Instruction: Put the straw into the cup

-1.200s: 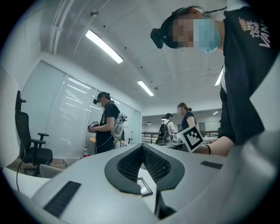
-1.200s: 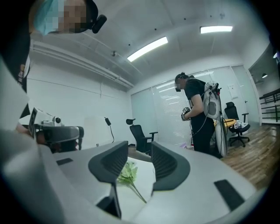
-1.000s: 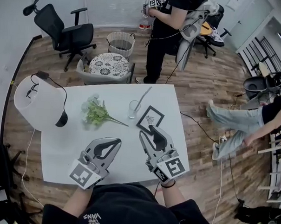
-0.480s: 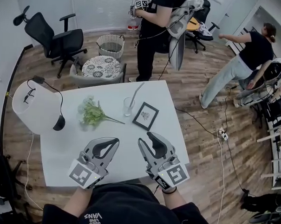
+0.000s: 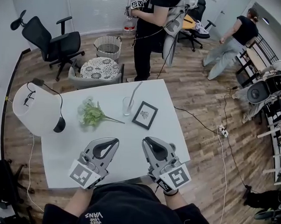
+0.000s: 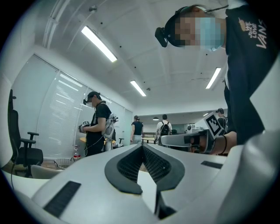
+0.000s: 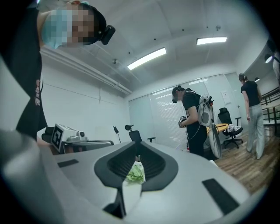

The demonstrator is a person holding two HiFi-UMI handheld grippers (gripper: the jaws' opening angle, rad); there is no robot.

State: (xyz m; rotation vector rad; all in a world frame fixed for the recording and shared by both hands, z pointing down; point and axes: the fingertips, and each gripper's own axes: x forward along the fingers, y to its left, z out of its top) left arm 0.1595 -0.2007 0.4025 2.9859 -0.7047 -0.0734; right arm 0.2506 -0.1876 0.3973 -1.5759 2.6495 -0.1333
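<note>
One clear glass cup [image 5: 127, 106] holding one pale straw [image 5: 136, 90], far on the white rectangular table [image 5: 74, 146]; near, left gripper [image 5: 115, 141] jaws together, right gripper [image 5: 146, 141] jaws just closed, both empty.

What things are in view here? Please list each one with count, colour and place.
table: one, white, centre
cup: one, clear, on the table's far half
straw: one, pale, leaning in the cup
picture frame: one, black, right of the cup
flowers: one bunch, green, left of the cup
lamp: one, white, table's left edge
office chair: one, black, far left
basket: one, pale, floor beyond table
standing person: one, black clothes, beyond the table
second person: one, dark top, far right
left gripper: one, grey, near edge, jaws together, empty
right gripper: one, grey, near edge, jaws just been closing, tips together, nothing between
</note>
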